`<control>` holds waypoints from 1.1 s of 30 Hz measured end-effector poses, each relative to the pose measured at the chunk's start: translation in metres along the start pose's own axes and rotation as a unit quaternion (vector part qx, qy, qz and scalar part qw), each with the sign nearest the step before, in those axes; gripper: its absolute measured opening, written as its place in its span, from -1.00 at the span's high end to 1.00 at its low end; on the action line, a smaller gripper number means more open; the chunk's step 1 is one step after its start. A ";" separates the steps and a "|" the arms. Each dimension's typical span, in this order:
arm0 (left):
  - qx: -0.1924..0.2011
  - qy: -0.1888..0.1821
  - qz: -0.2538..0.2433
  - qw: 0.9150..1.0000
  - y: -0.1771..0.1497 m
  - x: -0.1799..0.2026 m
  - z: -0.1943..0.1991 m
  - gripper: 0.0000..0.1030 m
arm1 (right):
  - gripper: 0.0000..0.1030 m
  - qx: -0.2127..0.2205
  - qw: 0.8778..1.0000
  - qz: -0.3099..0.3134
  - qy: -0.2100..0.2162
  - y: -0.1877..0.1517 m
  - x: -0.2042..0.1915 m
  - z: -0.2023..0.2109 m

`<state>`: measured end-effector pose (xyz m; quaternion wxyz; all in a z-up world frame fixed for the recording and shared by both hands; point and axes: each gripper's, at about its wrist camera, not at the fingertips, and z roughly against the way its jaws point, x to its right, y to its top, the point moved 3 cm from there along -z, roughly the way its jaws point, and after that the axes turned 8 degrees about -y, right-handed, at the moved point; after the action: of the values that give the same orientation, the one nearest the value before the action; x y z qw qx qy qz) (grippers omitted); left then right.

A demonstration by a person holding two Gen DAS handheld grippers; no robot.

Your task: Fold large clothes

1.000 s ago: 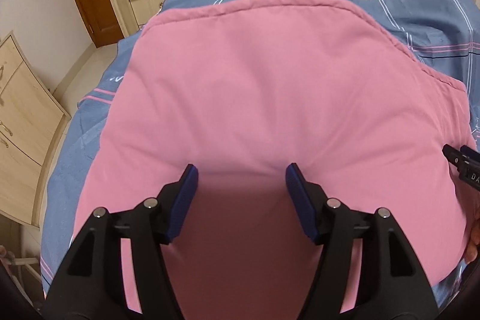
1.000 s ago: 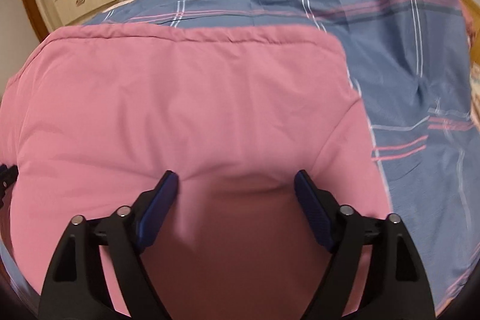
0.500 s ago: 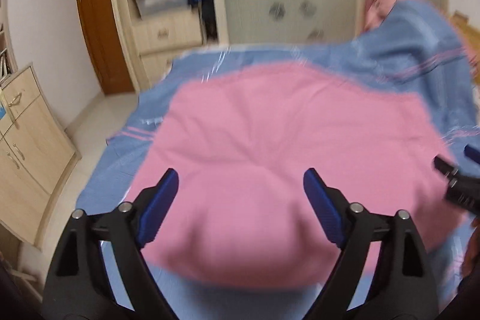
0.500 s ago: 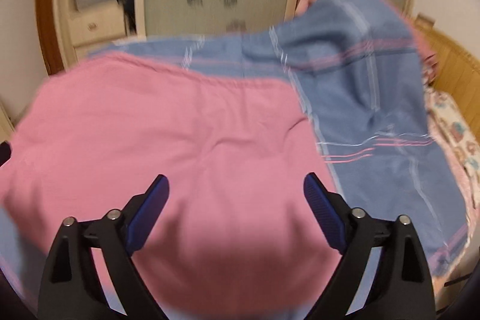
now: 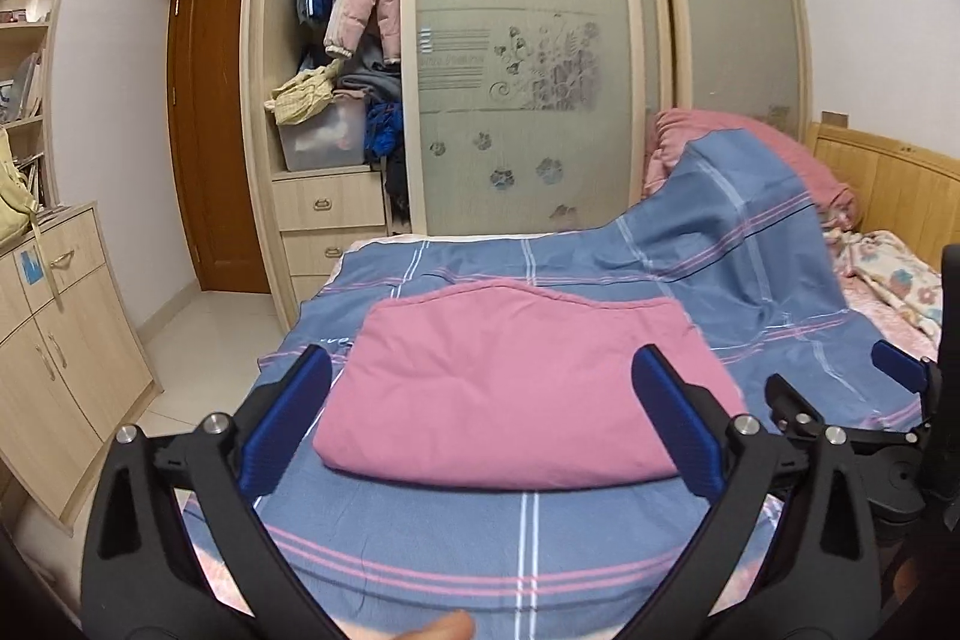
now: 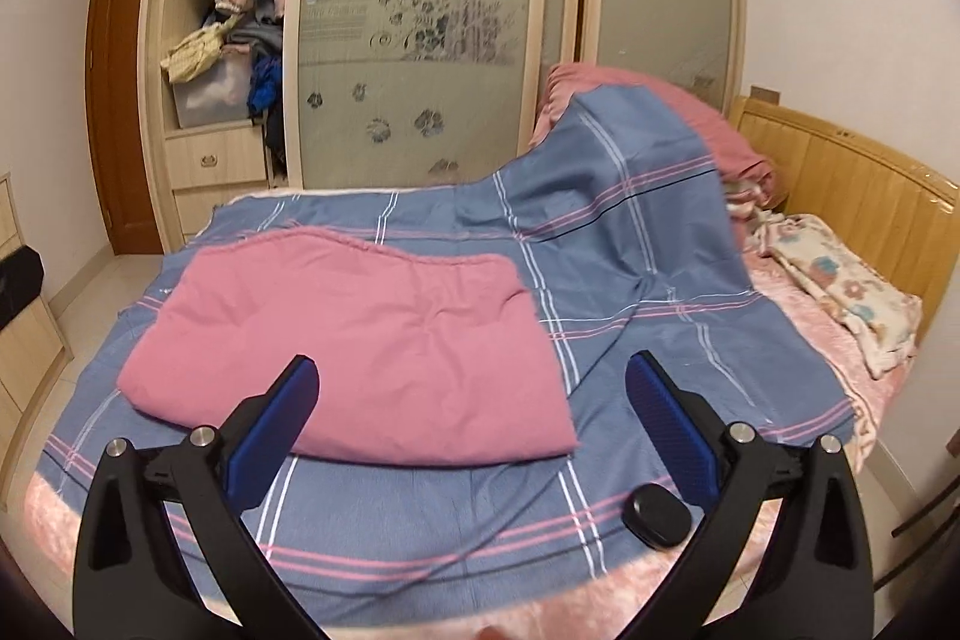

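A folded pink padded garment (image 5: 510, 388) lies flat on the blue plaid sheet (image 5: 510, 550) of the bed; it also shows in the right wrist view (image 6: 360, 340). My left gripper (image 5: 480, 424) is open and empty, held back above the bed's near edge, apart from the garment. My right gripper (image 6: 474, 424) is open and empty, also drawn back from the garment. The right gripper's blue fingertip (image 5: 897, 367) shows at the right edge of the left wrist view.
A small black oval object (image 6: 657, 514) lies on the sheet near the bed's front edge. A wardrobe with frosted sliding doors (image 5: 528, 70) stands behind the bed. A wooden cabinet (image 5: 54, 340) is on the left. A wooden headboard (image 6: 852, 214) and floral blanket (image 6: 840, 298) are on the right.
Both grippers have pulled up and back from the pink garment, which they were pressed close over a second ago. The garment now lies folded and untouched on the bed.
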<state>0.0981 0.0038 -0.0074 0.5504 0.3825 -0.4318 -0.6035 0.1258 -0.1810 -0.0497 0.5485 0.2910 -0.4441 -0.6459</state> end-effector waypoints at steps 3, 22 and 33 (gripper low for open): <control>0.007 0.006 -0.010 1.000 0.001 0.010 0.026 -0.96 | -0.97 0.008 1.000 -0.001 -0.003 0.002 0.007 0.022; 0.046 0.033 -0.022 0.998 0.002 0.049 0.146 -0.96 | -0.97 0.081 0.997 -0.009 -0.012 -0.001 0.048 0.145; 0.059 0.036 -0.028 0.997 0.006 0.056 0.170 -0.96 | -0.97 0.091 0.995 -0.018 -0.022 -0.002 0.060 0.168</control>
<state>-0.0651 -0.0354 0.0560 0.5245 0.4478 -0.4359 -0.5783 -0.0343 -0.1964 0.0286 0.4986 0.3333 -0.5075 -0.6187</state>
